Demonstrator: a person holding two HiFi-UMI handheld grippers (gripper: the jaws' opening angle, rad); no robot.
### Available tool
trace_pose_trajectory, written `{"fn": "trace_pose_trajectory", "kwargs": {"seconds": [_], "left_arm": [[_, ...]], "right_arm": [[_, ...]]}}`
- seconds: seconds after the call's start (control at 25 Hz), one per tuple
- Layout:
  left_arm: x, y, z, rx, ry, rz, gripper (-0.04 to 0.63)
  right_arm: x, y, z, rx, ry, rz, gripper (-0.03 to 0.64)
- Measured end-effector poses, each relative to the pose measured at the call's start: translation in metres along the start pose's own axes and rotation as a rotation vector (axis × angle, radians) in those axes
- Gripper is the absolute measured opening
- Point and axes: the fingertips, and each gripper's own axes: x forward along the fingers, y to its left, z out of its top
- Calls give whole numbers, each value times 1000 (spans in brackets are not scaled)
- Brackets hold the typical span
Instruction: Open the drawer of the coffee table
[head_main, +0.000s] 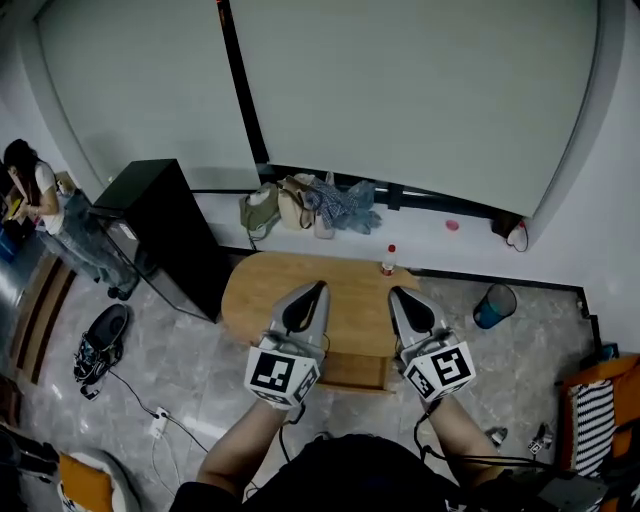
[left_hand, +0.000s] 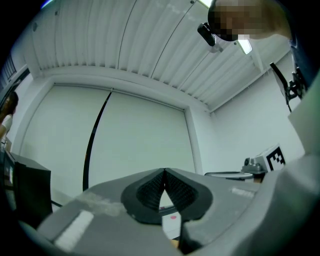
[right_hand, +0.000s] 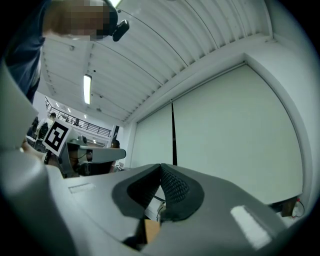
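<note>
Drawer (head_main: 352, 372) of the coffee table (head_main: 300, 290) stood out from under the near edge of the oval wooden top, towards the person. From the head view, only a pale wooden floor and a darker front board could be seen in the drawer. Anything lying inside it was too small to tell.

The left gripper (head_main: 318, 288) and the right gripper (head_main: 396, 293) hung side by side above the table, apart from each other and touching neither the top nor the drawer. In the left gripper view, the left gripper (left_hand: 164, 171) had its ribbed pads pressed together at the tips with nothing between them. In the right gripper view, the right gripper (right_hand: 161, 167) was closed in the same way and empty.

A bottle (head_main: 388, 260) with a red cap stood upright at the far edge of the table top. A blue bin (head_main: 494, 305) sat on the floor (head_main: 190, 380) to the right of the table, its inside too dark to read. Several bags (head_main: 300, 205) were heaped on the low ledge (head_main: 420, 235) beyond the table. A black cabinet (head_main: 160, 230) stood to the table's left, and a dark backpack (head_main: 100, 342) lay on the floor near it.
</note>
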Motion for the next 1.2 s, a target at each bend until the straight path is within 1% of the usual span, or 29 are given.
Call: {"fn": "trace_pose_trajectory", "kwargs": {"seconds": [0.16, 0.28, 0.52, 0.72, 1.2], "left_arm": [[4, 7, 17, 11, -32, 25, 2], [7, 9, 20, 26, -47, 24, 2], [-4, 11, 8, 33, -25, 40, 2], [-3, 12, -4, 28, -5, 46, 2], [-9, 6, -3, 32, -7, 27, 2]], "right_arm": [[3, -2, 16, -34, -20, 8, 3], [7, -1, 21, -57, -32, 17, 3], [9, 13, 11, -65, -19, 38, 2], [11, 11, 5, -57, -9, 42, 2], [7, 17, 5, -41, -11, 52, 2]]}}
